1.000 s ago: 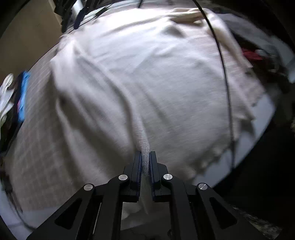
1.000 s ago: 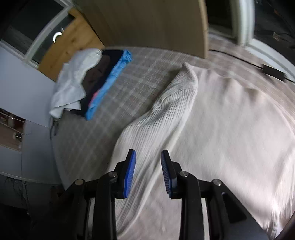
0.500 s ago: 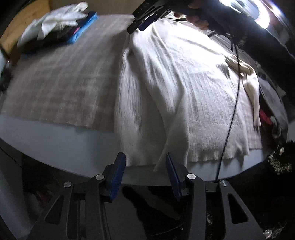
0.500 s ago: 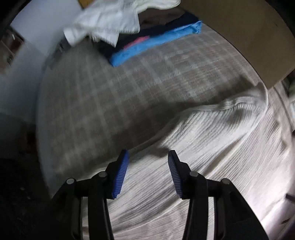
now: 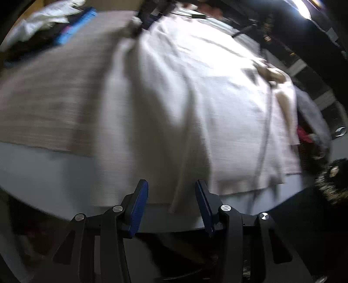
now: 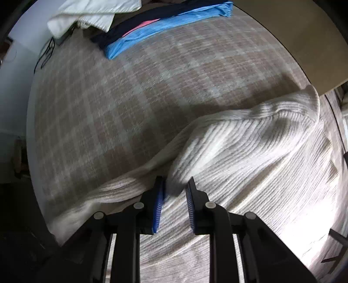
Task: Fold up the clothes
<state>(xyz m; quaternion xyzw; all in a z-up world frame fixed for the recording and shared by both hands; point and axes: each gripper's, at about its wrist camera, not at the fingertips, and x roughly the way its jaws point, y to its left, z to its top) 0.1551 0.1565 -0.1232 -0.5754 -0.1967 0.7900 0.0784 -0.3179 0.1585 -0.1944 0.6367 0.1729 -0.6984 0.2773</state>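
Note:
A cream ribbed sweater (image 5: 195, 98) lies spread over the bed, its hem hanging at the near edge. My left gripper (image 5: 171, 202) is open just off that edge, with a hanging fold of the hem in line with the gap and no pad touching it. In the right wrist view the sweater's sleeve (image 6: 250, 141) bunches into a ridge. My right gripper (image 6: 175, 196) has its jaws drawn in on a fold at the base of that ridge. This gripper also shows, blurred, as the right gripper (image 5: 148, 19) at the far end of the sweater.
A plaid blanket (image 6: 130, 98) covers the bed. Far off lie a blue garment (image 6: 165, 28) and a white one (image 6: 93, 15). A wooden headboard (image 6: 293, 32) stands behind. A dark cable (image 5: 264, 130) crosses the sweater. A person's dark sleeve (image 5: 304, 32) reaches in.
My left gripper let go of the hem, opened and drew back past the bed's edge. My right gripper came down on the sleeve and its jaws narrowed around a fold.

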